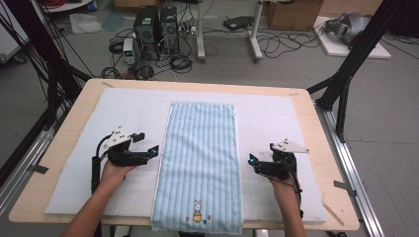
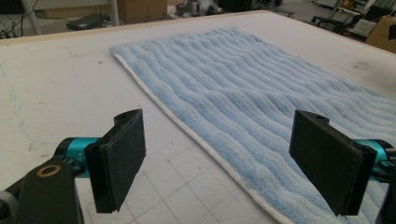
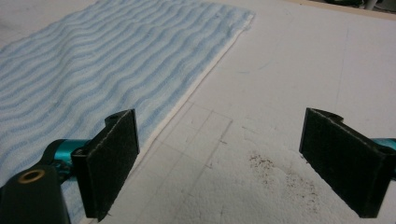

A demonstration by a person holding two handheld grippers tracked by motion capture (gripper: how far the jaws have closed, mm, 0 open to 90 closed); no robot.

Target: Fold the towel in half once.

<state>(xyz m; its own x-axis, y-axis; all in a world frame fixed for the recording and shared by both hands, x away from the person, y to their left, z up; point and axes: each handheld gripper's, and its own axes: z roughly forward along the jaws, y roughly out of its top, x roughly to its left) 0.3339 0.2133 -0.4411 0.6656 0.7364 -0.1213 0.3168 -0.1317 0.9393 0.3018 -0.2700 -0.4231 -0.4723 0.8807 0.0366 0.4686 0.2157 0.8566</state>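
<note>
Towel (image 1: 200,165) flat on mat; left gripper (image 1: 154,150) at its 9 o'clock, right gripper (image 1: 253,160) at 3, both released, empty. I risk pinching single layer or dragging towel askew.

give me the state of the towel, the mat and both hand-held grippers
towel: spread flat, lengthwise on the mat, near end over the table edge
left hand-held gripper: open, nothing held, at the towel's left edge
right hand-held gripper: open, nothing held, beside the towel's right edge
white mat: flat, under the towel
</note>
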